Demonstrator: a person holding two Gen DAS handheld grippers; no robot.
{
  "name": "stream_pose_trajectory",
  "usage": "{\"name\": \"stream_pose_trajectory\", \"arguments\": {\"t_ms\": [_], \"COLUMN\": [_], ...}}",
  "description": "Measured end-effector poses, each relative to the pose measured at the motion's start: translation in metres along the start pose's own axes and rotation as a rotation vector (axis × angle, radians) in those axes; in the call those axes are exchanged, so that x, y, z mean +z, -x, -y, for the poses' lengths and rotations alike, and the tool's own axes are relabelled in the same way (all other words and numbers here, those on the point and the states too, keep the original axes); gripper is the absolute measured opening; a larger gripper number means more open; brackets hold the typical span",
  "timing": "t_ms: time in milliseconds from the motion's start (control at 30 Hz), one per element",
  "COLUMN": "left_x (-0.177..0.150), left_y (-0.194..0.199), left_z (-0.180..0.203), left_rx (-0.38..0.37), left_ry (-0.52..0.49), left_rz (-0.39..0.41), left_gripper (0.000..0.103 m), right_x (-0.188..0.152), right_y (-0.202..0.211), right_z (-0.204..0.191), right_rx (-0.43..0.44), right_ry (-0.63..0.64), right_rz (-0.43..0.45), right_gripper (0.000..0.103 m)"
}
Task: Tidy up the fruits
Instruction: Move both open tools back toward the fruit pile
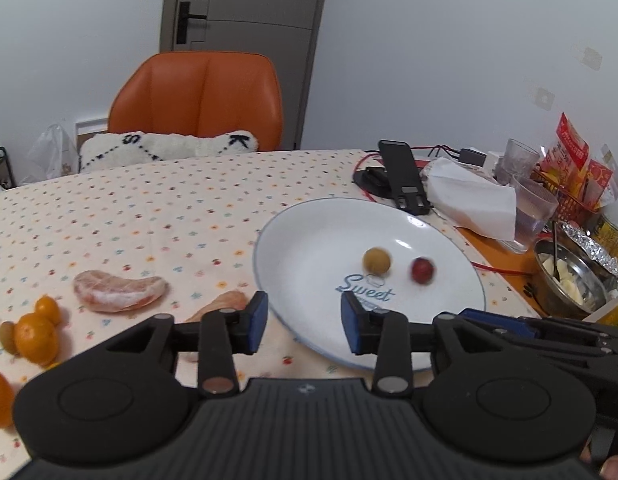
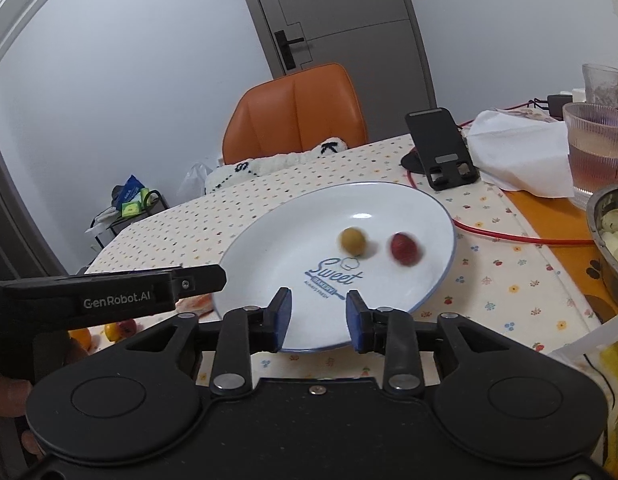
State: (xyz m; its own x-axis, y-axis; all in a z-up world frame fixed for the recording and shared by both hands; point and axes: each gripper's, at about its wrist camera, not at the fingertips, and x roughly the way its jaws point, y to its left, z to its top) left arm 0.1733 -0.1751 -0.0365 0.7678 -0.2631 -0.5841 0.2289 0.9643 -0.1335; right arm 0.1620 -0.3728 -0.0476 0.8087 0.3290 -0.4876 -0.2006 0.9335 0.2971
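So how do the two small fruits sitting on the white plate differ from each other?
The yellow-brown fruit is tan to olive, while the red fruit is dark red. The yellow-brown fruit lies nearer the middle of the plate, just above the "Sweet" lettering; the red fruit lies to its right, closer to the rim. Both are small, roundish, blurred in both views, apart from each other and held by neither gripper.

Bare plate (image 1: 309,248) centre; phone stand (image 1: 405,178), glasses (image 1: 533,208) crowding its far-right rim.
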Motion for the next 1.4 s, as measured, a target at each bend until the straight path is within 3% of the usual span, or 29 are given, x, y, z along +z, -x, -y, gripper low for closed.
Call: {"name": "stream_pose_trajectory", "arguments": {"t_ms": [400, 467, 567, 733, 1033, 1400], "left_x": [-0.005, -0.006, -0.007, -0.009, -0.017, -0.027], "left_y": [0.038, 0.044, 0.053, 0.067, 0.091, 0.112], "left_z": [-0.026, -0.031, -0.038, -0.050, -0.069, -0.089], "left_rx": [0.061, 0.073, 0.088, 0.109, 0.149, 0.165], "left_ry": [0.041, 0.052, 0.064, 0.090, 0.114, 0.123], "left_rz": [0.038, 0.045, 0.058, 0.073, 0.101, 0.108], "left_gripper": [0.067, 0.070, 0.075, 0.090, 0.103, 0.103], "right_x": [0.000, 0.000, 0.000, 0.003, 0.000, -0.003], "right_y": [0.010, 0.013, 0.020, 0.022, 0.022, 0.024], "right_z": [-0.019, -0.022, -0.027, -0.032, -0.042, -0.065], "right_rx": [0.009, 0.007, 0.002, -0.006, -0.062, -0.048], "right_ry": [0.024, 0.025, 0.026, 0.010, -0.014, 0.025], "right_rz": [0.040, 0.053, 0.088, 0.093, 0.110, 0.109], "right_gripper": [0.069, 0.087, 0.103, 0.103, 0.103, 0.103]}}
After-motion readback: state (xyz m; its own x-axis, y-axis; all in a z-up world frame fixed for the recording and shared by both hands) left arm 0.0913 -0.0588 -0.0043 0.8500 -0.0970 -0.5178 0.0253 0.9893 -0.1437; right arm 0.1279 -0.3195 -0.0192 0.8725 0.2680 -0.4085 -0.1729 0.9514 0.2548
